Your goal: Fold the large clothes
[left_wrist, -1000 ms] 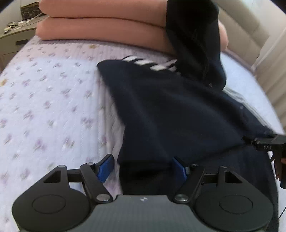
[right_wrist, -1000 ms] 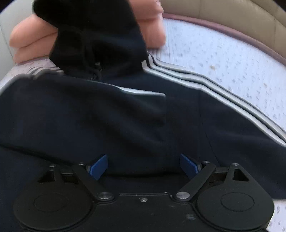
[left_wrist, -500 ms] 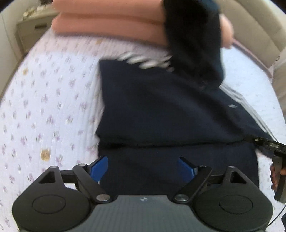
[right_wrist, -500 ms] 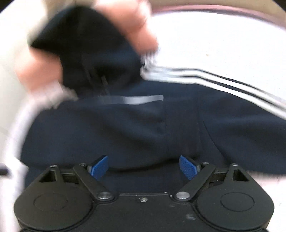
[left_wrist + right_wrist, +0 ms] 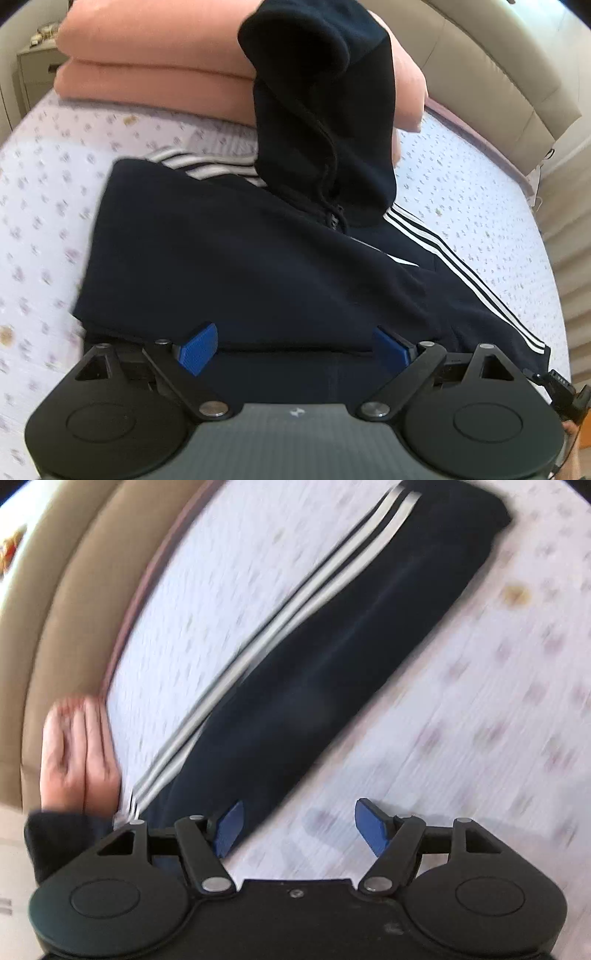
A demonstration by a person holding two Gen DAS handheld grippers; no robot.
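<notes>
The left gripper is spread wide above the navy hoodie, gripping nothing. The garment lies partly folded on the floral bedspread, its hood draped against the peach blanket. The right gripper, also wide and empty, hangs over a striped sleeve, blurred, probably lying flat.

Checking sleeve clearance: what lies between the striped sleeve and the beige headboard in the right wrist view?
In the right wrist view, bare floral bedsheet separates the striped sleeve from the headboard; nothing rests there.
</notes>
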